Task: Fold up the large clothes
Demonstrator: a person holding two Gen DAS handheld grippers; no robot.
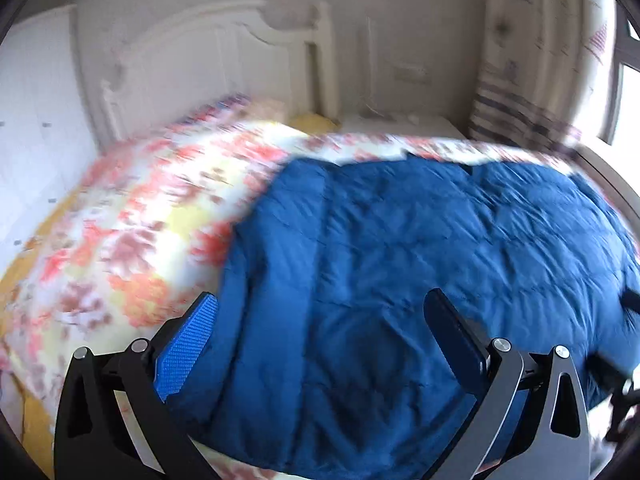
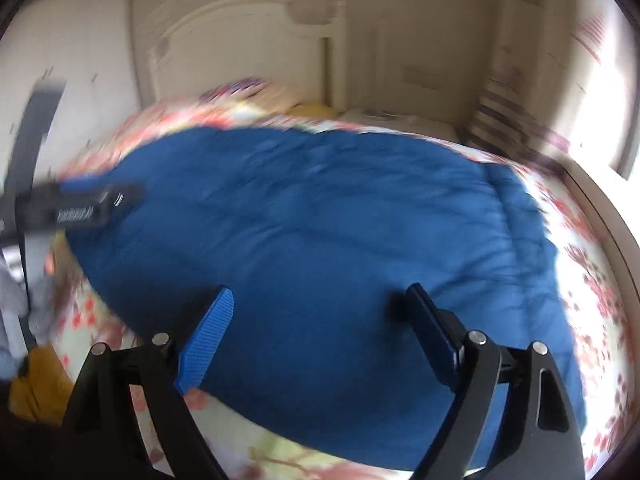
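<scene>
A large blue quilted garment (image 1: 400, 272) lies spread on a bed with a floral cover (image 1: 132, 224); both views are motion-blurred. My left gripper (image 1: 320, 308) is open and empty, hovering above the garment's near left part. In the right wrist view the same blue garment (image 2: 320, 240) fills the middle. My right gripper (image 2: 320, 300) is open and empty above its near edge. The left gripper (image 2: 80, 204) shows at the left of the right wrist view, over the garment's left end. The right gripper shows only as a dark blur at the right edge of the left wrist view (image 1: 624, 380).
A white headboard (image 1: 208, 56) stands at the far end of the bed. A white nightstand (image 1: 400, 124), a patterned curtain (image 1: 532, 64) and a bright window (image 1: 624, 112) are to the right. A yellow sheet edge (image 2: 36, 384) shows at the bed's left side.
</scene>
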